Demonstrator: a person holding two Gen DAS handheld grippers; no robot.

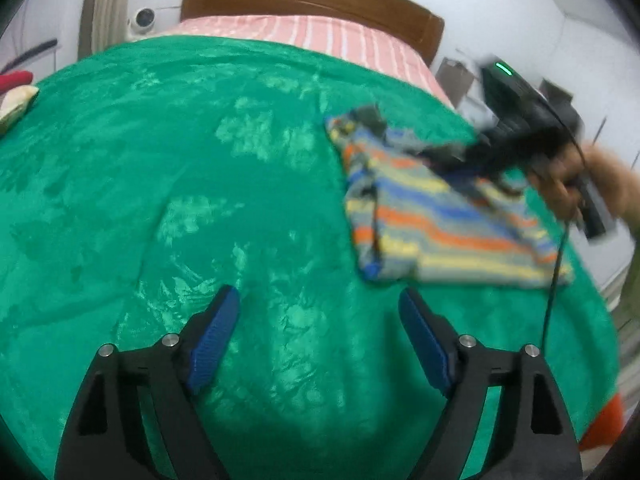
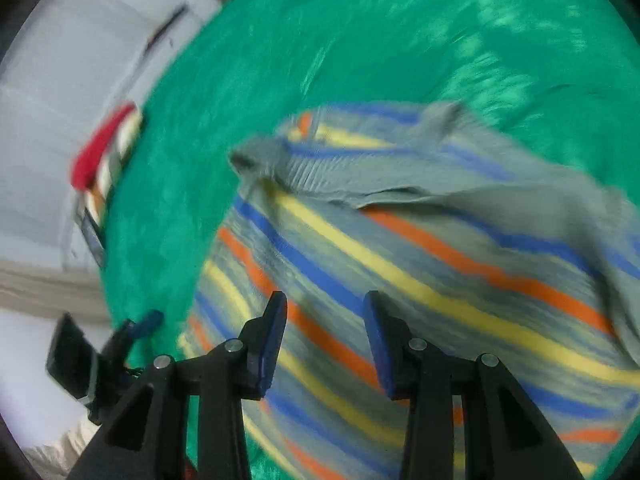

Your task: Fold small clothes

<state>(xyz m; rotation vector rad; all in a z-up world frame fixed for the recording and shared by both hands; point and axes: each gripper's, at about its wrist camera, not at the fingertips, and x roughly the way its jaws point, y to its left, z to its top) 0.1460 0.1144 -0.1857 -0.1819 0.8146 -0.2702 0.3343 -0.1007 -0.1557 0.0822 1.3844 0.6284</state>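
Left wrist view: the striped shirt lies at the right of the frame on the green blanket. It looks light, soft and limp, so a pinch at a hem or corner should lift it. The left gripper hovers with jaws spread wide, holding nothing. The right gripper reaches over the shirt, blurred; its cable trails across the hem and could snag.

Right wrist view: the shirt fills the centre and right, grey collar rumpled. The right gripper is partly open and empty above the stripes. Folded clothes sit at the left edge.
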